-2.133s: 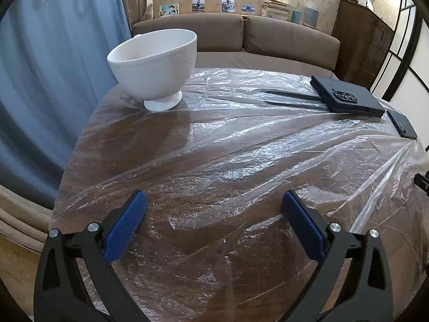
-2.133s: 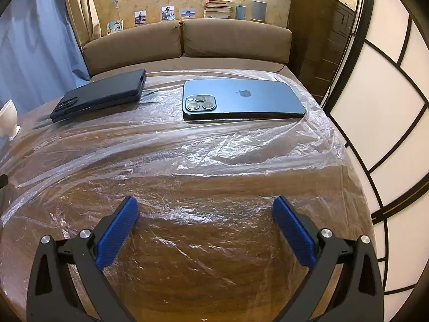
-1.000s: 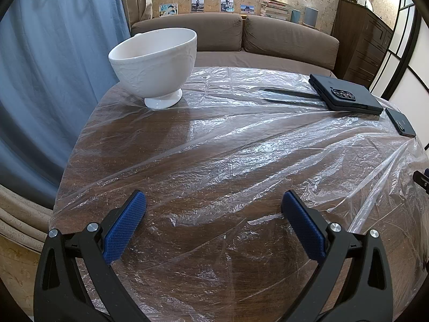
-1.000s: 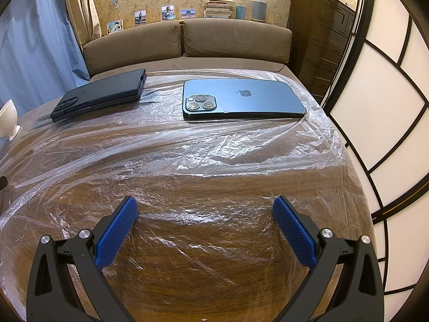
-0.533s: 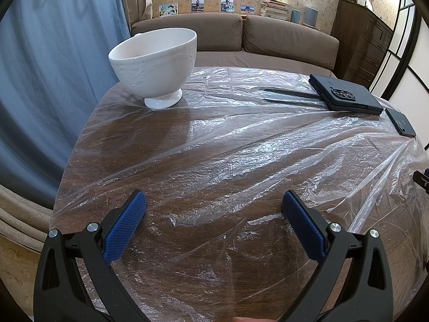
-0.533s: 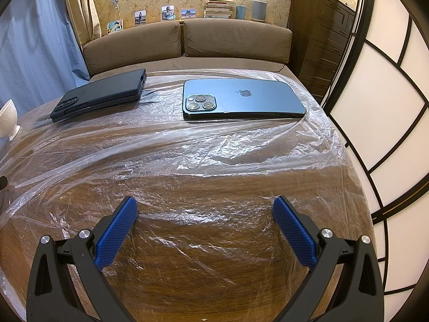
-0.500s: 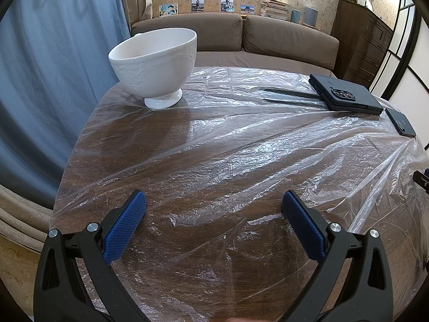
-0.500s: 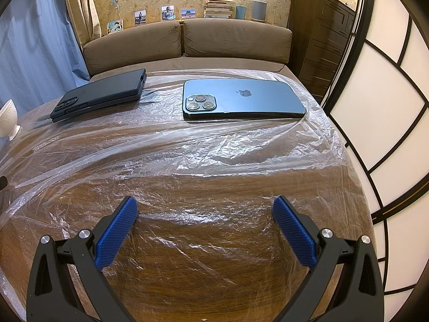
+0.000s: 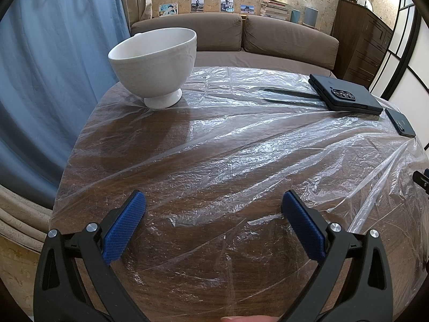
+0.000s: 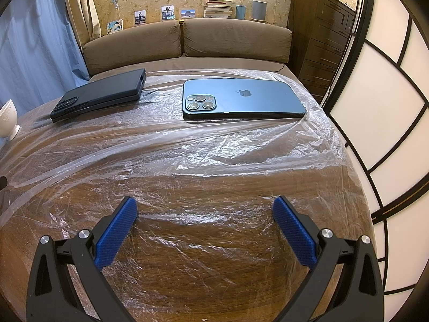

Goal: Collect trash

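A thin clear plastic sheet [image 9: 241, 145] lies crinkled over the round brown wooden table [image 9: 88, 123]; in the right wrist view the plastic sheet [image 10: 214, 155] reaches the table's right rim. My left gripper [image 9: 213, 201] hovers open over the near left part of the sheet, nothing between its blue pads. My right gripper [image 10: 203, 206] is open too, above the near right part of the sheet. A small bit of the right gripper shows at the right edge of the left wrist view.
A white footed bowl [image 9: 154, 64] stands at the far left of the table. A black phone [image 10: 99, 98] and a blue phone [image 10: 241, 98] lie on the sheet at the far side. A brown sofa [image 10: 185, 41], blue curtain [image 9: 40, 67] and dark cabinet [image 10: 319, 37] surround the table.
Both grippers stay open and nearly still. The left view has shifted very slightly, and a fingertip now shows at its bottom edge.
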